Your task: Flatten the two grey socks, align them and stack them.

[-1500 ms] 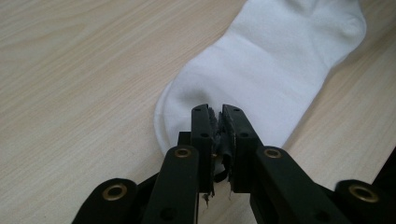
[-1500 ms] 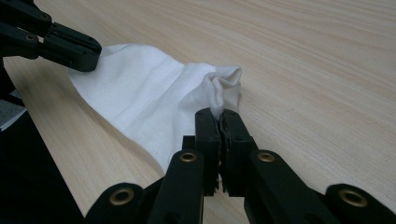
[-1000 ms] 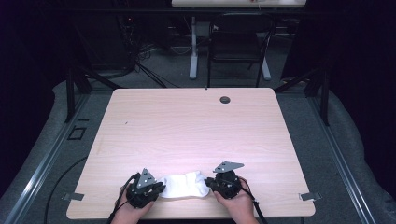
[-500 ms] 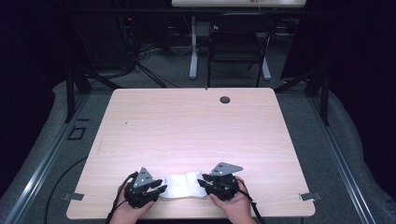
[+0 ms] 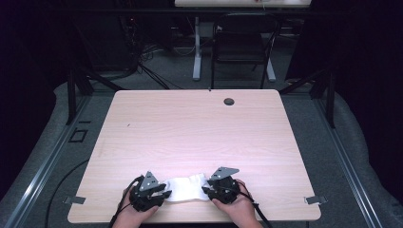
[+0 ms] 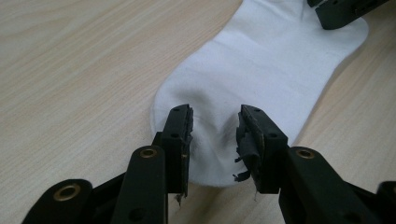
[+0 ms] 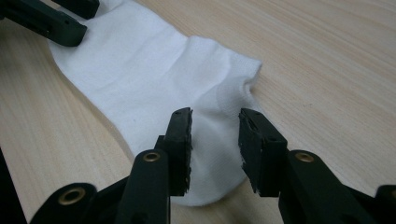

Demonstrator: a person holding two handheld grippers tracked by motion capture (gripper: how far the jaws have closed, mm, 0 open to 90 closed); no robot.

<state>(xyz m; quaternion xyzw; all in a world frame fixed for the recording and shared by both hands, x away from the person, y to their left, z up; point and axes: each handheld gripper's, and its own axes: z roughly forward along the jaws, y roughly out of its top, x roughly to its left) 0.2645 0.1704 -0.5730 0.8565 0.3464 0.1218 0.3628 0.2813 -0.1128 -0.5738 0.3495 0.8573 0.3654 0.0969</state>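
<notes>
White sock (image 5: 184, 188) flat at 6 o'clock on pale woodgrain surface (image 5: 199, 133), soft knit, lightly creased. Left gripper (image 6: 215, 135) and right gripper (image 7: 215, 133): jaws spread, straddling opposite ends.

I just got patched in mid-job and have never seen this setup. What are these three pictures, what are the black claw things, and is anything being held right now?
There is no robot arm: a person at a wooden table holds a two-jaw tool in each hand. The high view looks down from above; the left gripper and right gripper sit at the near edge, one at each end of a white sock lying flat. The other two pictures come from cameras riding on each gripper, looking along its black jaws. In both, the jaws stand apart over the sock, toe end on the left, heel end on the right. Nothing is gripped.
</notes>
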